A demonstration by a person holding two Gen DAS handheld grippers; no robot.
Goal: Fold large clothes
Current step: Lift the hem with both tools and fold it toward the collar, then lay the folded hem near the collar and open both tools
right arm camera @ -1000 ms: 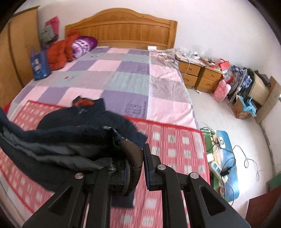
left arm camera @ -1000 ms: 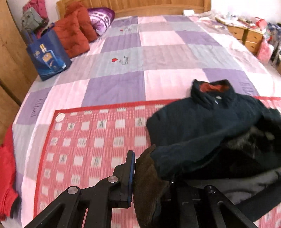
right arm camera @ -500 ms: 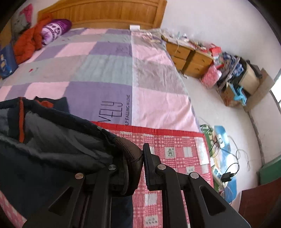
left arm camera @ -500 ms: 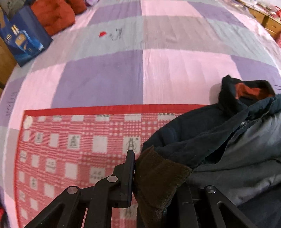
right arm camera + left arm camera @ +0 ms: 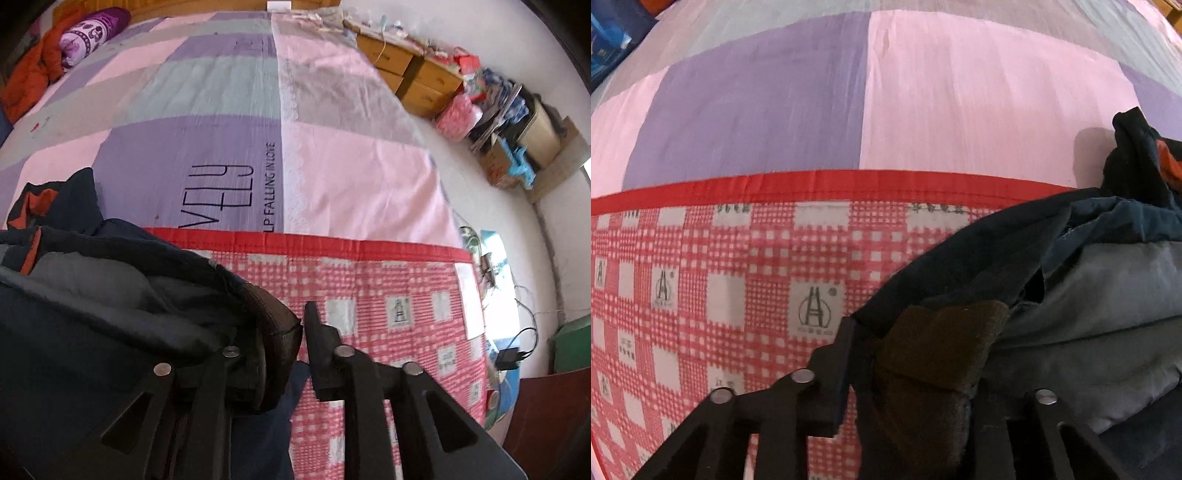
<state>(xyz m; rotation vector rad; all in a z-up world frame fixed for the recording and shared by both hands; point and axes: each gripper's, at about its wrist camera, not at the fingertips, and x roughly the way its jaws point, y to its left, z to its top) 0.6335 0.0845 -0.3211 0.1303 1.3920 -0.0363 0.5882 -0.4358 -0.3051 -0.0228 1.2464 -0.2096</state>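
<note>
The dark jacket [image 5: 1015, 266] lies on the red checked mat [image 5: 746, 258] spread over the patchwork bed [image 5: 798, 110], its collar with the orange lining toward the headboard and its grey lining turned up where the lower part is laid over the body. Each brown ribbed cuff sits between the fingers of one tool: the left hand-held gripper [image 5: 923, 354] has the left cuff [image 5: 934, 354] between its fingers, which have just been opening, and a gap shows between the near finger and the cloth, so the jaws stand parted and no longer pinch. The right hand-held gripper [image 5: 284, 332] is likewise just opening, a thin slit showing between its outer finger and the right cuff [image 5: 273, 317] (the inner finger is buried in fabric, so contact there cannot be told). The step in hand looks like the end of a fold, with the carried edge set down and released near the collar. The next move probably calls for drawing both tools clear without dragging the cuffs back, then taking new holds at the sides to bring the sleeves or flanks inward.
</note>
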